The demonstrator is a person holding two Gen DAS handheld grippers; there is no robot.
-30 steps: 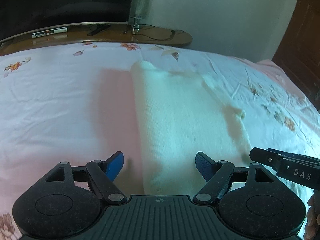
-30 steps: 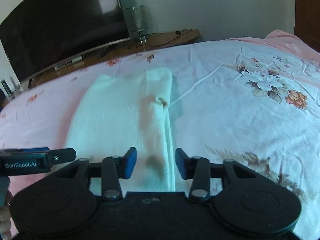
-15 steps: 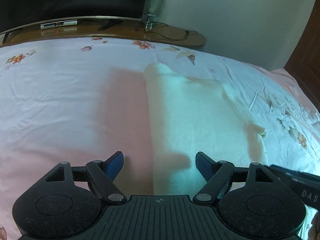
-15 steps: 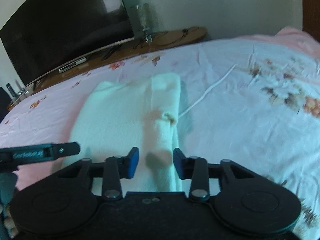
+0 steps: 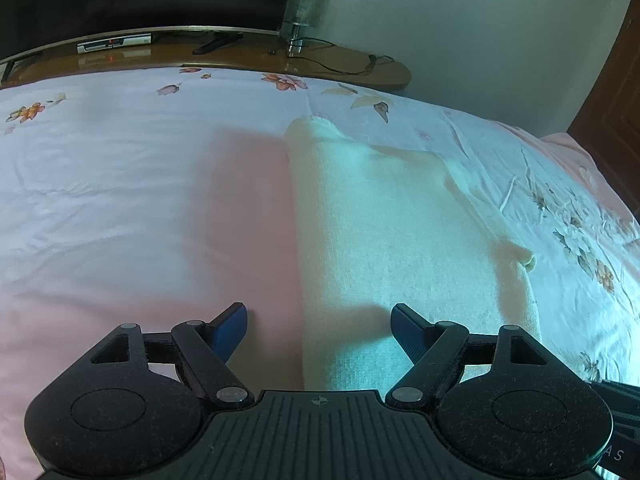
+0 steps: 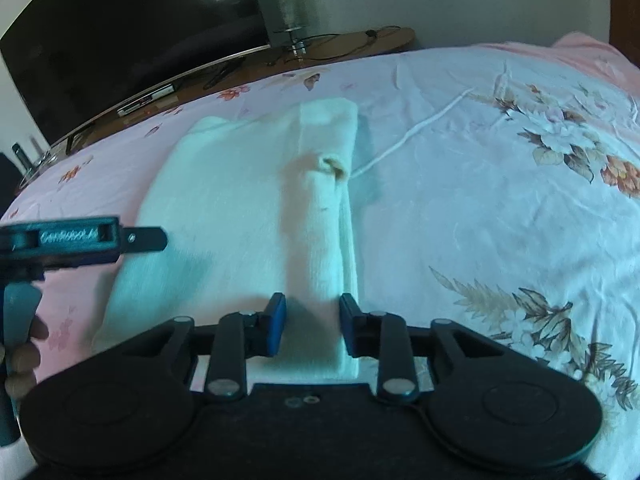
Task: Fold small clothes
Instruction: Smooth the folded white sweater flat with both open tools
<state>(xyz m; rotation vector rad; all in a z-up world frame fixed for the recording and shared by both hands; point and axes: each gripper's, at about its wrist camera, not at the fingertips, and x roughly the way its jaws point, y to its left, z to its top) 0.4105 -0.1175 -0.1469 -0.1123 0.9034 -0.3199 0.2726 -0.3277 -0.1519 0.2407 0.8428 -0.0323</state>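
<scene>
over the garment's [image 6: 224, 216] right fold, right tool [image 6: 312, 326] narrower, closing.

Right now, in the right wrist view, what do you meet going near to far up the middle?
right gripper, closing around the near edge → cream garment with its folded sleeve → floral bedsheet → wooden TV stand → glass vase.

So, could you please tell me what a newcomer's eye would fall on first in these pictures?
First, the cream garment lying lengthwise in the middle of the floral bedsheet, one sleeve folded along its right edge. Next, the right gripper closing over that near right edge while the left gripper stands open over the near left edge. Behind, a dark television fills the cabinet.
</scene>
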